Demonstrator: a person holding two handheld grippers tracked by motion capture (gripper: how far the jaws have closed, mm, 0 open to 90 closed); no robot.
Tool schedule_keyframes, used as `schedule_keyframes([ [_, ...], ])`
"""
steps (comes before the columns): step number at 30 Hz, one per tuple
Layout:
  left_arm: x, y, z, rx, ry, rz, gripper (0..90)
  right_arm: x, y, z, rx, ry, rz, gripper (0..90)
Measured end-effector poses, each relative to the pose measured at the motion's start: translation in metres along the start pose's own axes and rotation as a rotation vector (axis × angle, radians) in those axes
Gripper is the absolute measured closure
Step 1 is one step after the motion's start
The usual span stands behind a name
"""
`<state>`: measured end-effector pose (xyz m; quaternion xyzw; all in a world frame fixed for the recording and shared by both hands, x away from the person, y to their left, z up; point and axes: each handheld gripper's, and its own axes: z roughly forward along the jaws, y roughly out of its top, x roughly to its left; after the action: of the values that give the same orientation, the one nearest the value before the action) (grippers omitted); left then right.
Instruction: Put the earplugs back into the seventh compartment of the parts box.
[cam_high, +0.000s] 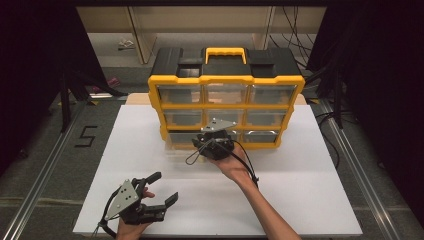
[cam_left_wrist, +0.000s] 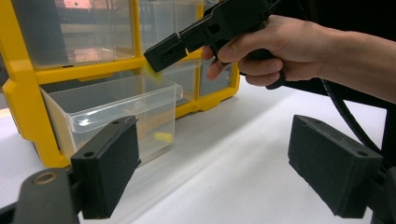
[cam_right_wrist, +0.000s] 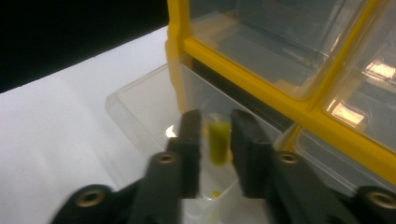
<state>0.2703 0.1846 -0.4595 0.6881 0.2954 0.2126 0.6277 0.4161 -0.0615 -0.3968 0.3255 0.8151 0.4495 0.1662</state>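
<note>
A small yellow-green piece (cam_right_wrist: 218, 142) sits pinched between the jaws of the right gripper (cam_right_wrist: 215, 148), directly above the open clear drawer (cam_left_wrist: 122, 106) that is pulled out from the bottom-left slot of the yellow and black organiser (cam_high: 226, 95). In the right gripper view the two black jaws stand close together with the piece upright between their pads, and the drawer's floor lies below them, where a tiny yellow speck shows. In the left gripper view the same piece appears as a blurred yellow smear at the tip of the right gripper (cam_left_wrist: 161, 56), just over the drawer's rim, and the right hand (cam_left_wrist: 275, 46) wraps the handle. A second yellow piece (cam_left_wrist: 163, 137) lies inside the drawer near its front wall. In the high view the right gripper (cam_high: 216, 141) is at the organiser's bottom row, its forearm reaching across the white table (cam_high: 310, 200). The left gripper (cam_high: 162, 189) rests low near the table's front-left corner, well apart from the drawer, jaws spread wide with nothing between them; its foam pads (cam_left_wrist: 112, 163) frame the scene in its own view
</note>
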Motion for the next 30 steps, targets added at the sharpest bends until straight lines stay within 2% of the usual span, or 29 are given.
schedule_keyframes([
  [2,0.0,0.0,0.0,0.001,-0.001,-0.001,16.4,-0.002,0.0,0.0,0.004,0.009,0.009,63.7],
  [3,0.0,0.0,0.0,0.001,-0.001,0.0,16.4,-0.002,0.001,-0.003,-0.003,0.011,0.014,57.1],
  [11,-0.001,0.0,0.001,0.003,-0.003,0.0,16.4,-0.005,0.004,-0.013,-0.039,0.025,0.025,53.3],
  [18,0.0,0.0,0.0,0.001,0.0,-0.001,16.5,-0.005,0.003,-0.016,-0.031,0.019,0.045,45.7],
  [22,0.0,0.0,0.001,0.003,-0.002,0.0,16.4,0.0,0.001,-0.026,-0.037,0.007,0.021,40.8],
  [24,0.0,0.0,0.001,0.004,-0.003,-0.002,16.4,0.002,0.0,-0.032,-0.054,0.004,0.013,40.2],
  [25,0.0,0.0,0.001,0.003,-0.002,-0.001,16.4,0.004,-0.002,-0.04,-0.083,0.011,0.011,39.3],
  [26,0.0,0.0,0.001,0.003,-0.001,-0.001,16.4,0.004,-0.002,-0.04,-0.083,0.011,0.011,39.3],
  [28,0.0,0.0,0.001,0.004,-0.001,-0.001,16.4,0.008,-0.007,-0.052,-0.124,0.016,-0.001,38.6],
  [30,0.0,0.0,0.001,0.002,0.0,-0.001,16.4,0.009,-0.009,-0.055,-0.131,0.016,-0.005,38.4],
])
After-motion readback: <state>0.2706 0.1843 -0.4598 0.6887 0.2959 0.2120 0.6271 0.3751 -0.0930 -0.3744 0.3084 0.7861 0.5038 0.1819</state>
